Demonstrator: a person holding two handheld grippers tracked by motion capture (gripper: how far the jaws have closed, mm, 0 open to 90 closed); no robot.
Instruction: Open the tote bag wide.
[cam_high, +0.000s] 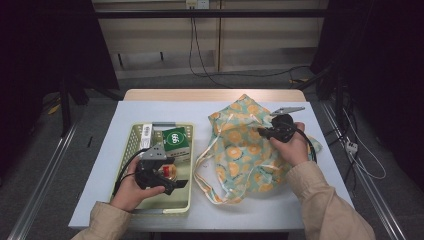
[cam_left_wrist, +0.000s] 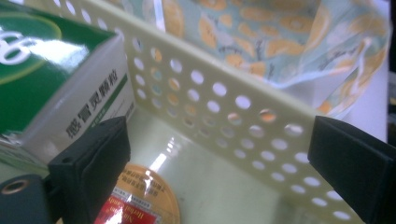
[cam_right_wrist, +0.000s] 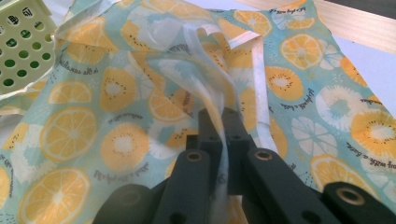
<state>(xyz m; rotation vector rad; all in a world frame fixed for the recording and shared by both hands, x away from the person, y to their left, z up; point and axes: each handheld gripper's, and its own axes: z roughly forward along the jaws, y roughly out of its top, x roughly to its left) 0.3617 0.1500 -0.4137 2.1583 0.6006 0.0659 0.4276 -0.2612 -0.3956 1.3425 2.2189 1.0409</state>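
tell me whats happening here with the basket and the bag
A person works at a table with a gripper in each hand. The right gripper is shut on the edge of a citrus-print bag, pinching its fabric. The left gripper hangs open inside the pale yellow basket, above a small round tin with a red and orange label. A green and white box also lies in the basket. Nothing looks packed into the bag yet.
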